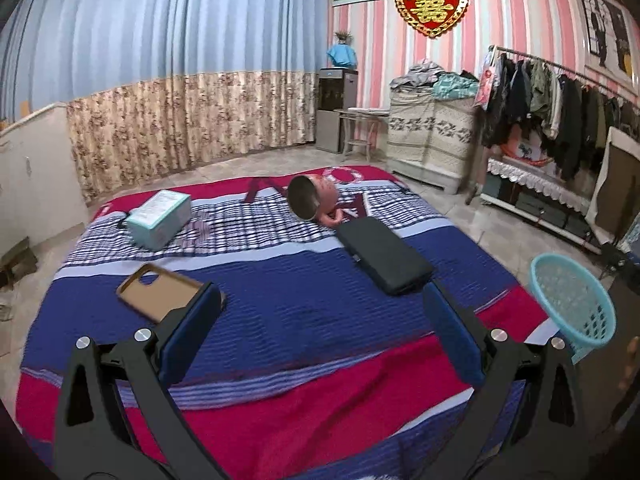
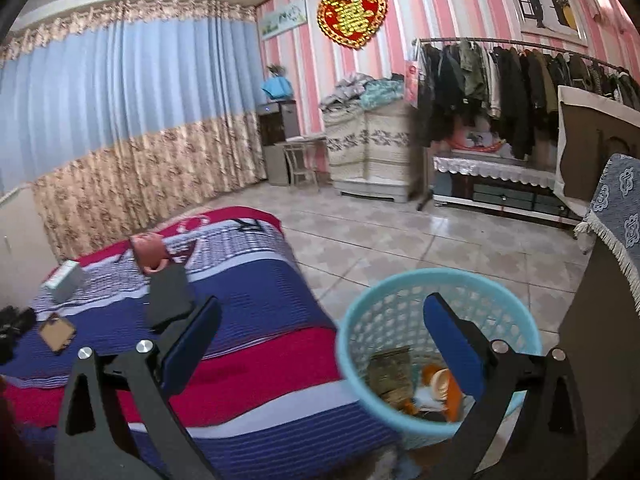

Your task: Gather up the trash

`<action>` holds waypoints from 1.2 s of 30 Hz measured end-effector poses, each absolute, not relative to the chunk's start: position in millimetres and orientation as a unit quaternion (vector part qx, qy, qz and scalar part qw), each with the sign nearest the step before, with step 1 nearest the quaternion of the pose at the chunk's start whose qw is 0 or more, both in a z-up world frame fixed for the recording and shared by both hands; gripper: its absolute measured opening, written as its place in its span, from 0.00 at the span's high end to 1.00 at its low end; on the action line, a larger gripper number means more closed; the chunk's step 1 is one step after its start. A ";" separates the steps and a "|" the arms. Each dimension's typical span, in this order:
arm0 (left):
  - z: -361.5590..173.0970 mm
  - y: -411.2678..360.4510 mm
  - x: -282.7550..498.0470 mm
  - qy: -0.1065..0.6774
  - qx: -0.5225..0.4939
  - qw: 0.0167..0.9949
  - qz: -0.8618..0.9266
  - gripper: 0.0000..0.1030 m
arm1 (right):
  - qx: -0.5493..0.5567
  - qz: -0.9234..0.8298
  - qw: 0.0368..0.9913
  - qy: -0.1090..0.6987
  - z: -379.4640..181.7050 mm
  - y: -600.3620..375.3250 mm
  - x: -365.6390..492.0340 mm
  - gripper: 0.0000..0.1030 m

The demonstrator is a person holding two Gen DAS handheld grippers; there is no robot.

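The room has pink-striped walls and a blue curtain with a floral lower half, over a pale tiled floor. A clothes rack fills the wall at 2 o'clock in the right wrist view, with a covered cabinet beside it and a red-gold heart hung above.

The bed, under a red, blue and checked cover, takes up most of the left wrist view. On it lie a black case near centre, a teal box at 10 o'clock, a pink mug on its side at 12 o'clock, and a tan phone case at 9 o'clock, partly behind a finger.

The basket, pale blue, stands on the floor just beside the bed at 5 o'clock in the right wrist view; the trash lies inside it, an olive packet and orange pieces, partly hidden by the rim and a finger.

The left hand-held gripper is spread wide over the bed, holding nothing. The right hand-held gripper is released, one finger over the basket, nothing between its fingers.

The far edges of both views blur and darken.
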State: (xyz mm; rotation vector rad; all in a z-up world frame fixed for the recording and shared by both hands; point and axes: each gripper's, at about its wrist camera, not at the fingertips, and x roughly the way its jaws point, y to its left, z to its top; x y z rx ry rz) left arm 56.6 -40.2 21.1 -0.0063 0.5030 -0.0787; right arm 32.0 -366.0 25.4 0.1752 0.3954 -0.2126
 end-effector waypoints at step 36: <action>26.6 -38.5 -26.4 0.167 0.004 0.984 -0.056 0.05 | 0.012 -0.084 0.977 0.193 9.2 -266.1 -33.8 0.04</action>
